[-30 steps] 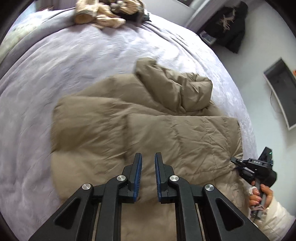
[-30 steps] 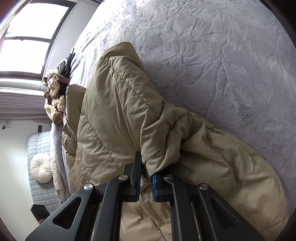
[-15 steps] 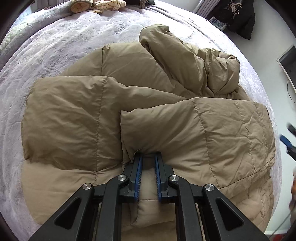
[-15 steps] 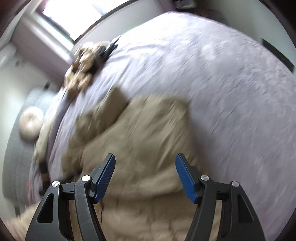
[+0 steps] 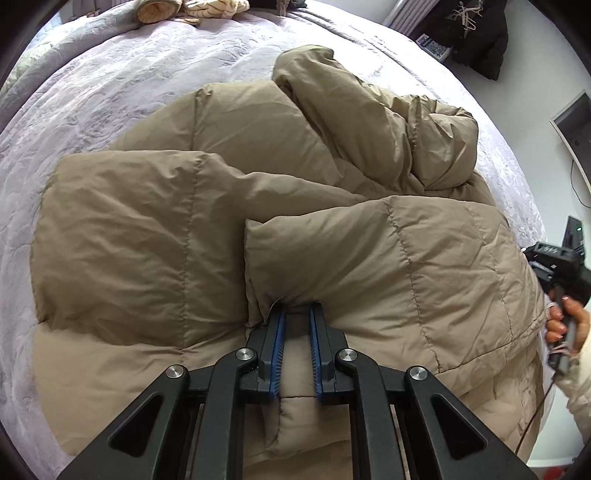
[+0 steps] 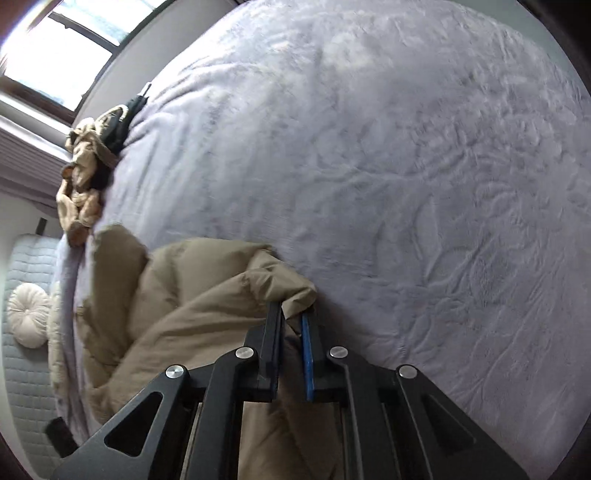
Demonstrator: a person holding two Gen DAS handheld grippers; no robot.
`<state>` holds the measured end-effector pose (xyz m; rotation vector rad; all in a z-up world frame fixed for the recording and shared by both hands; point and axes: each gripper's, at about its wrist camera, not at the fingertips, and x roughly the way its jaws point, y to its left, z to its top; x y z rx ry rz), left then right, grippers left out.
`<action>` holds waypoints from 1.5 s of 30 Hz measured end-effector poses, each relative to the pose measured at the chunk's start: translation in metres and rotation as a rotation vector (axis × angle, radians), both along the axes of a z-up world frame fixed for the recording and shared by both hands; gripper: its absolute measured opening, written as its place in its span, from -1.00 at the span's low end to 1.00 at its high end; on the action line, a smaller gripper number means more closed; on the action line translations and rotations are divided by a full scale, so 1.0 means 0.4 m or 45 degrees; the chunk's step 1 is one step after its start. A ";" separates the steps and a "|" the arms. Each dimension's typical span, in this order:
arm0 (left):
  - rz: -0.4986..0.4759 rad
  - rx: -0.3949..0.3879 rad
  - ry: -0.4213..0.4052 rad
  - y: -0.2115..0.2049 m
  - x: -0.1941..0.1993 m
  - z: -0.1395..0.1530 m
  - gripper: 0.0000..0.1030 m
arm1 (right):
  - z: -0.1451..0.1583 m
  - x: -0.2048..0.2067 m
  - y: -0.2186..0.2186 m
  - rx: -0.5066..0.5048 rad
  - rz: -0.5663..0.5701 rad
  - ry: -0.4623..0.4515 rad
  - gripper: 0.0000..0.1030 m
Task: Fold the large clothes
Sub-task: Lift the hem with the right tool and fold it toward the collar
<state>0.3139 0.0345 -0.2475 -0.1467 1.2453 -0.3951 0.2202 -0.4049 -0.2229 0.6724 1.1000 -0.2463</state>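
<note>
A tan puffer jacket (image 5: 147, 240) lies spread on a lilac bedspread (image 5: 110, 92), its sleeves folded in over the body. My left gripper (image 5: 295, 308) points down at the jacket's near middle, shut on a fold of a folded-over panel's edge. In the right wrist view the jacket (image 6: 207, 306) bunches at the lower left. My right gripper (image 6: 293, 314) has its jaws closing on a raised edge of jacket fabric that sits between its pads. The left wrist view shows a hand holding the right gripper's body (image 5: 554, 258) past the jacket's right edge; its fingers are hidden there.
A heap of beige and dark clothes (image 6: 83, 166) lies at the bed's far end by a window (image 6: 55, 55). A dark coat (image 5: 472, 33) hangs on the wall beyond the bed. A round white cushion (image 6: 27, 319) sits on a quilted seat beside it.
My left gripper sank onto the jacket and took a fold between its pads. My right gripper let go of the sleeve, opened wide, swung sideways and closed on another jacket edge.
</note>
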 end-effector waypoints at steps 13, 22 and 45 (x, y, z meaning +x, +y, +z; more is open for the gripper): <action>0.009 0.001 -0.007 0.009 -0.006 0.002 -0.72 | 0.177 -0.174 0.143 -0.363 0.169 -0.105 -0.81; 0.001 -0.007 -0.020 0.007 -0.012 -0.007 -0.72 | 0.025 -0.212 0.183 -0.364 0.248 0.048 -0.82; 0.057 0.141 -0.068 0.035 -0.160 0.149 -0.72 | 0.144 -0.289 0.229 -0.263 0.225 0.006 -0.73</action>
